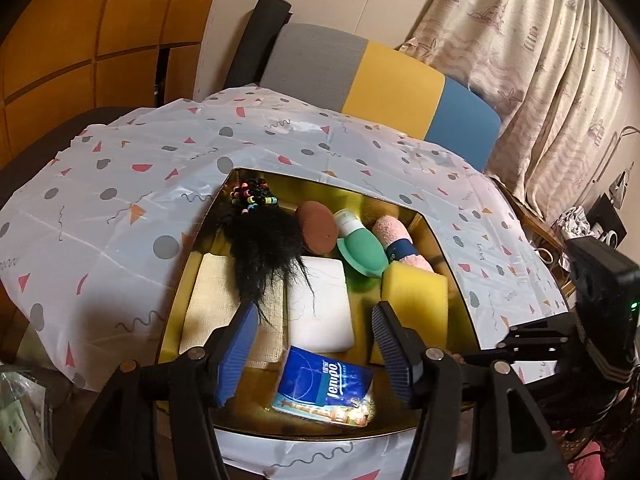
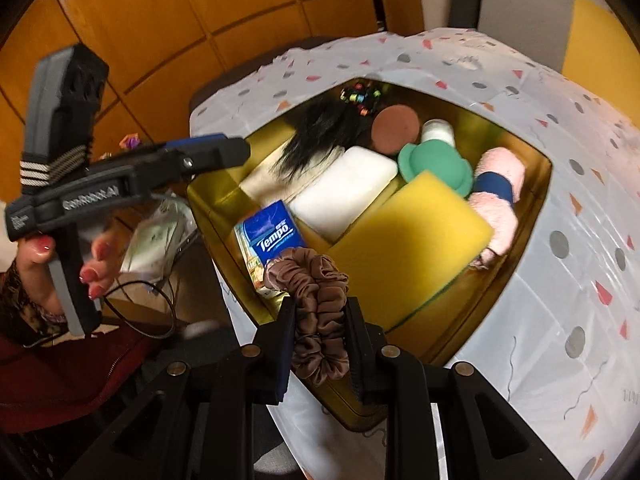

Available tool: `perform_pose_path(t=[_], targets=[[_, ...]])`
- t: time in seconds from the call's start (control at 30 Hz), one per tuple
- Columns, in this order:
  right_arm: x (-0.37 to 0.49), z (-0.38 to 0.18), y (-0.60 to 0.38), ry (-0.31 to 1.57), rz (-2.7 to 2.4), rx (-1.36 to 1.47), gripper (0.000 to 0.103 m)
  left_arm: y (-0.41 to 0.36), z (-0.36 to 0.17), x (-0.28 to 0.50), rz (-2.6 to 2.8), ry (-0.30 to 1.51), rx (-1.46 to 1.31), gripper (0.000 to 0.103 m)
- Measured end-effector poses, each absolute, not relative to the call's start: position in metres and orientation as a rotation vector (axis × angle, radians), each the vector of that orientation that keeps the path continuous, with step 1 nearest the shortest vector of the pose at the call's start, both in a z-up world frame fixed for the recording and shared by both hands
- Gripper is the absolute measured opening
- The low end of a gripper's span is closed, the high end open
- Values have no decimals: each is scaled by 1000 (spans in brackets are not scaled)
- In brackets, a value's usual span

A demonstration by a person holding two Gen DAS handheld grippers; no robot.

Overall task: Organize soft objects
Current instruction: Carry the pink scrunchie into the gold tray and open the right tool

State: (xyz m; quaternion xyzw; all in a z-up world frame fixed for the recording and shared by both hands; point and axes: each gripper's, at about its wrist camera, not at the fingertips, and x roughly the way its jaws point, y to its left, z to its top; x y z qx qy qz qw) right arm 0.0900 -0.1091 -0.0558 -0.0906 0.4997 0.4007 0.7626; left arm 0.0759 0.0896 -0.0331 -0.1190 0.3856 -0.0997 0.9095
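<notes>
A gold tray (image 1: 432, 232) (image 2: 536, 184) on the patterned cloth holds a black hair piece (image 1: 264, 256), a white sponge (image 1: 320, 304), a yellow sponge (image 1: 414, 304) (image 2: 412, 236), a brown round pad (image 1: 318, 228), a green cap-shaped item (image 1: 362, 256), a pink towel roll (image 1: 400, 240) (image 2: 500, 196) and a blue Tempo tissue pack (image 1: 324, 388) (image 2: 272, 240). My left gripper (image 1: 316, 354) hangs open just above the tissue pack, nothing between its pads. My right gripper (image 2: 320, 338) is shut on a brown satin scrunchie (image 2: 320, 300) over the tray's near corner.
A grey, yellow and blue chair back (image 1: 380, 84) stands behind the table, with a curtain (image 1: 540, 60) to its right. A hand (image 2: 92, 268) holds the left gripper's handle at the table's left edge, beside a plastic bag (image 2: 156, 236) and a black cable (image 2: 140, 320).
</notes>
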Motion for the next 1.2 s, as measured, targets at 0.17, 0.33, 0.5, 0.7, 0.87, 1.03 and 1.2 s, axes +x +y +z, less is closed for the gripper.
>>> perform_pose_path(t=[0.17,0.33,0.5,0.7,0.87,1.03,1.2], targets=[[90,-65,-100,1108,876,-256,30,84,-31,71,-212,788,-214,60],[95,-67,-109,1098,815,-213,38,79,-30,68,-150,774,-162,60],[95,-55,-127,1043,732,-121,50,77,-34,67,-117,789,-152,60],[87,-35,-139,950,576,-18,66,69,-33,63,-123,794,-137,60],[79,-29,-138,918,463,13,69,64,-31,59,-121,793,-120,60],[76,-26,-134,901,385,35,76,64,-28,55,-107,789,-115,60],[72,-26,-130,885,313,62,82,66,-23,49,-74,759,-91,60]])
